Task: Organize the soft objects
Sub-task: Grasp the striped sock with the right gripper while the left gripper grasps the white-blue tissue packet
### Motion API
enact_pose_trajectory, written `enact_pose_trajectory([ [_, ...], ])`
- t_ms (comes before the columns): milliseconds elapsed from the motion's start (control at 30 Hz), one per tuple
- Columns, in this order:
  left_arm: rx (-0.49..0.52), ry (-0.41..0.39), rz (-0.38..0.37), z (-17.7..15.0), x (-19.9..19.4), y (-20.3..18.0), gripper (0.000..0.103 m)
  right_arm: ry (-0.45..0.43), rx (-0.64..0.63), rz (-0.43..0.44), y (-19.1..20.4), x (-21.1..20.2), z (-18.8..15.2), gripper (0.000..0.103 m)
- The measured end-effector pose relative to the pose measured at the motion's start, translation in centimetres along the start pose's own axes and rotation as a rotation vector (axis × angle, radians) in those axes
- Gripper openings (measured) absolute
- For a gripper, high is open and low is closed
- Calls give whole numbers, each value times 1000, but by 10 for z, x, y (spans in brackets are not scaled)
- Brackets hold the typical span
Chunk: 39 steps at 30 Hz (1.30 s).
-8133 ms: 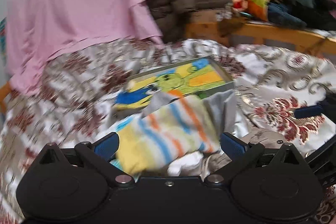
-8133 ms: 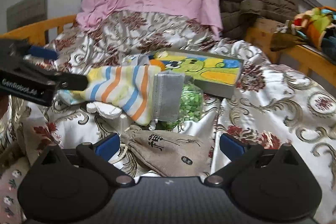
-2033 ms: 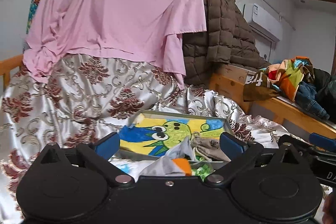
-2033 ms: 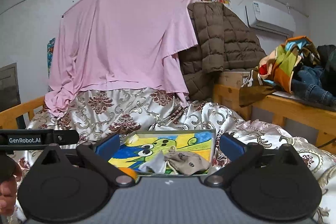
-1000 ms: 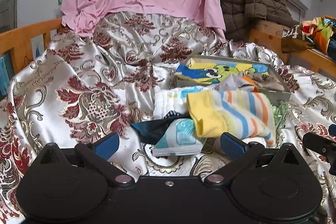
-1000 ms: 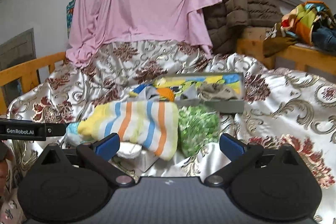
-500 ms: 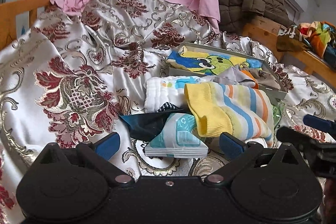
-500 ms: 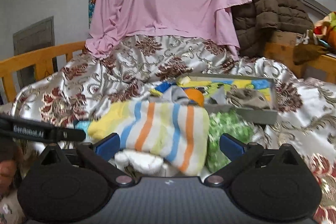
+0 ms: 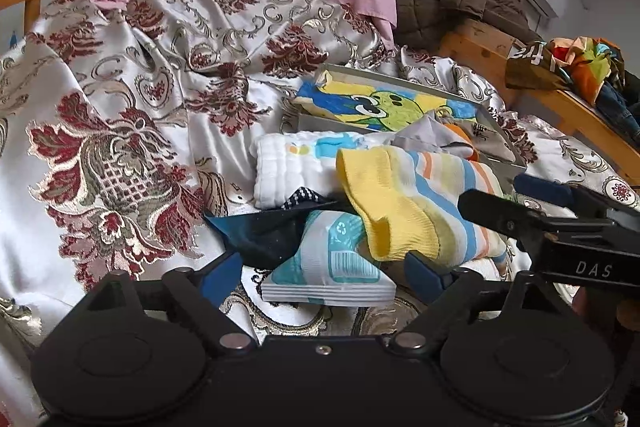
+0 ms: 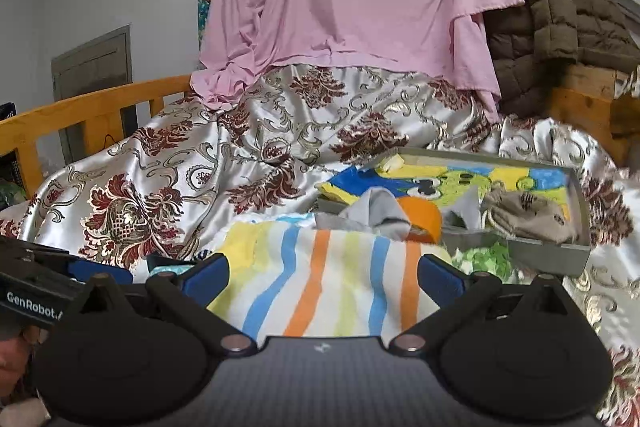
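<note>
Both grippers stand with their jaws spread wide and nothing between the pads. Seen from its own wrist view, the right gripper (image 10: 324, 277) frames the striped sock (image 10: 328, 283), which lies between the two blue pads; whether either pad touches the cloth I cannot tell, since the sock runs under the gripper body. The left gripper (image 9: 326, 273) sits low at the near edge of the heap, its fingers bracketing a teal-and-white tissue packet (image 9: 332, 269), with the sock's yellow end draped onto the packet's far right corner.

For a clean pick, my judgement is that the right jaws should close on the thick middle of the sock, biting deep enough to gather both layers, then lift straight up so the packet and the dark blue cloth (image 9: 260, 233) beneath stay put. The left tool could hold the packet down if the sock drags it.

Farther out, a white folded cloth (image 9: 296, 167) lies just beyond the sock to the left. Beyond that stands the grey tray (image 10: 536, 251) with a cartoon picture, already holding a beige drawstring pouch (image 10: 528, 219) at its right end. A green patterned bundle (image 10: 484, 257) sits near the tray's front wall, all on the brocade bedspread (image 9: 120, 131).
</note>
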<state>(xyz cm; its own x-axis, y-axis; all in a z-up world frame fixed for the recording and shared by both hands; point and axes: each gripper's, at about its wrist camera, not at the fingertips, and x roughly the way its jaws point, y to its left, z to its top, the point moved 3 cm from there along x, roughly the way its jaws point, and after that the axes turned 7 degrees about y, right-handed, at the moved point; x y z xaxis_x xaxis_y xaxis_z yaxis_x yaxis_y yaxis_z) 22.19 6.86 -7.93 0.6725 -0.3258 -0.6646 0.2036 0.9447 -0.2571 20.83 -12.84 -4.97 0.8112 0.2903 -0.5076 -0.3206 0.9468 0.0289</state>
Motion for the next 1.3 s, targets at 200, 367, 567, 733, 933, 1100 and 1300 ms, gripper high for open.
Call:
enact_pose_trajectory([
  [200,-26,11,-17,0,3,7,82,23,15,14,-3,4,-10,100],
  [367,-20,27,-16,-2,7,7,81,40,15,12,-4,8,-16,100],
  [567,1,35,-3,-3,9,5,77,63,11,21,-1,12,-19,93],
  [733,10,36,-1,-2,9,3,70,63,24,23,-3,12,-21,91],
  [933,-1,28,-8,0,8,4,66,59,27,36,-1,12,-21,82],
  [1100,2,29,-5,0,8,3,65,61,21,50,3,11,-20,68],
  [1300,-10,31,-7,0,8,3,63,67,24,54,4,11,-20,60],
])
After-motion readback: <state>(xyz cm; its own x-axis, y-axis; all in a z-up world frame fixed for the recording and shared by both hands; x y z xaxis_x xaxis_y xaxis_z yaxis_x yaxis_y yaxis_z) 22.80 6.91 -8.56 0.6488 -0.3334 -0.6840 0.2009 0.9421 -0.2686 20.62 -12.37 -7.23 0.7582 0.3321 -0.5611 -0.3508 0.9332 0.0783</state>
